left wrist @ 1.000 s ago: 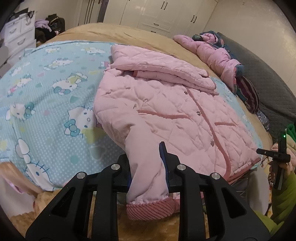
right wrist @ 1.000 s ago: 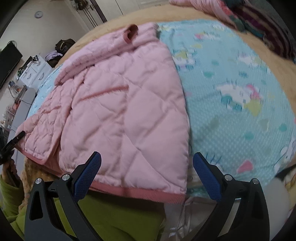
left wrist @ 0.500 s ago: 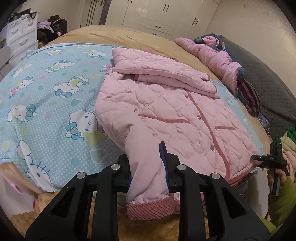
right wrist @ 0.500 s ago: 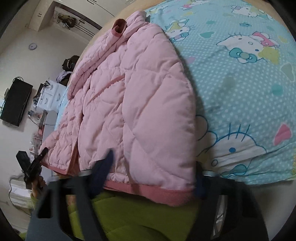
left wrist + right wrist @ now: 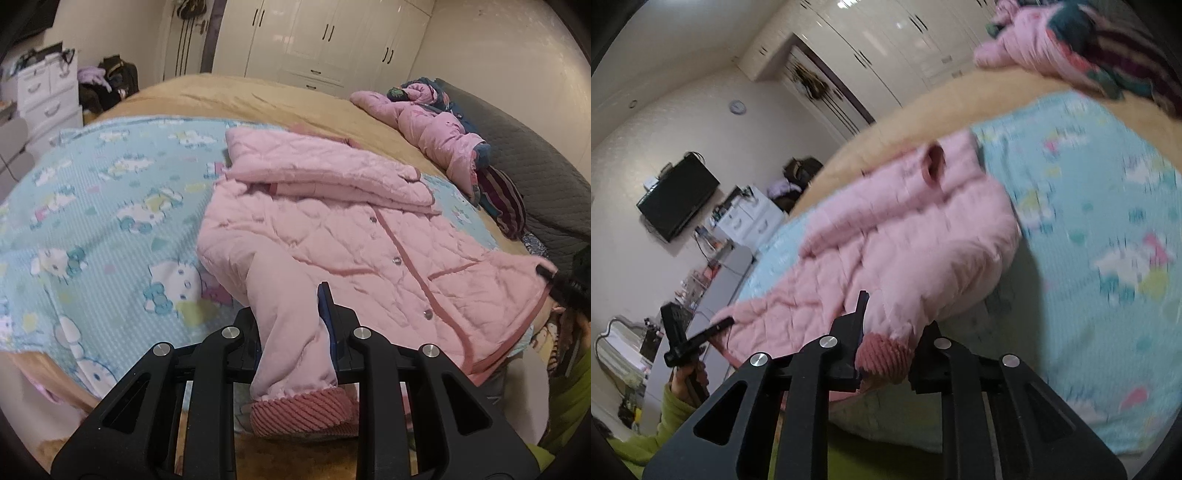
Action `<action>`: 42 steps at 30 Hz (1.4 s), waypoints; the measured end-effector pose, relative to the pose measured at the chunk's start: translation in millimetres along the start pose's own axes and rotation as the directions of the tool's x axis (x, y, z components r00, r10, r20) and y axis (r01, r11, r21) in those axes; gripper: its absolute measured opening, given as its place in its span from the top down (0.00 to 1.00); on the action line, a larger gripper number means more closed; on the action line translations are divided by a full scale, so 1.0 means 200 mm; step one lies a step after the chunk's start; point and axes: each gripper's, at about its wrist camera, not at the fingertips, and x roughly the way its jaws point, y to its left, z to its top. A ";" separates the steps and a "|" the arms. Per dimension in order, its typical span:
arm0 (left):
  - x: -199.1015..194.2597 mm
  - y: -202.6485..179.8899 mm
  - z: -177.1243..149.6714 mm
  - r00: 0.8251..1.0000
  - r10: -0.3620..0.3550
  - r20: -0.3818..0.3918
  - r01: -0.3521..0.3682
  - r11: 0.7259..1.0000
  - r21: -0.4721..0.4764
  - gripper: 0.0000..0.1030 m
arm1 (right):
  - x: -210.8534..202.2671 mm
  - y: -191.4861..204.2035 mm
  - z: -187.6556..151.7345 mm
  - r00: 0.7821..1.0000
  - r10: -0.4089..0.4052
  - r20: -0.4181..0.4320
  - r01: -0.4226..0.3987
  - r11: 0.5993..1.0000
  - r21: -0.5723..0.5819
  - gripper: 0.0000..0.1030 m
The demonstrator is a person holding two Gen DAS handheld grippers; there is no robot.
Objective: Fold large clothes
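Observation:
A pink quilted jacket (image 5: 332, 229) lies front up on a blue cartoon-print blanket (image 5: 110, 206), its far sleeve folded across the chest. My left gripper (image 5: 291, 317) is shut on the near sleeve, just above its ribbed cuff (image 5: 303, 410). In the right wrist view my right gripper (image 5: 892, 328) is shut on the jacket's (image 5: 905, 251) bottom corner at the ribbed hem (image 5: 882, 354), lifting it off the blanket (image 5: 1108, 221). The right gripper also shows at the left wrist view's right edge (image 5: 565, 280), at the hem corner.
A tan bed cover (image 5: 240, 96) lies under the blanket. Another pink jacket (image 5: 424, 122) and striped clothes (image 5: 506, 206) are piled at the far right by a grey headboard (image 5: 535, 173). White drawers (image 5: 44, 99) and wardrobes (image 5: 314, 37) stand behind.
My right gripper closed from wide open onto the jacket's bottom hem corner and raised it. My left gripper keeps its hold on the sleeve and has lifted slightly.

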 end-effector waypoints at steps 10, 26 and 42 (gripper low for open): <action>-0.05 -0.03 0.15 0.996 0.038 0.079 -0.041 0.998 0.036 0.84 | 0.05 0.03 0.21 0.994 0.028 0.108 -0.026 0.999 -0.021 0.85; -0.03 -0.02 0.40 0.989 0.044 0.144 -0.050 0.998 0.034 0.84 | 0.13 0.05 0.48 0.984 0.033 0.172 -0.023 0.998 -0.060 0.86; 0.08 -0.03 0.66 0.980 0.074 0.182 -0.084 0.995 0.045 0.84 | 0.27 0.03 0.73 0.979 0.006 0.205 0.006 0.998 -0.058 0.86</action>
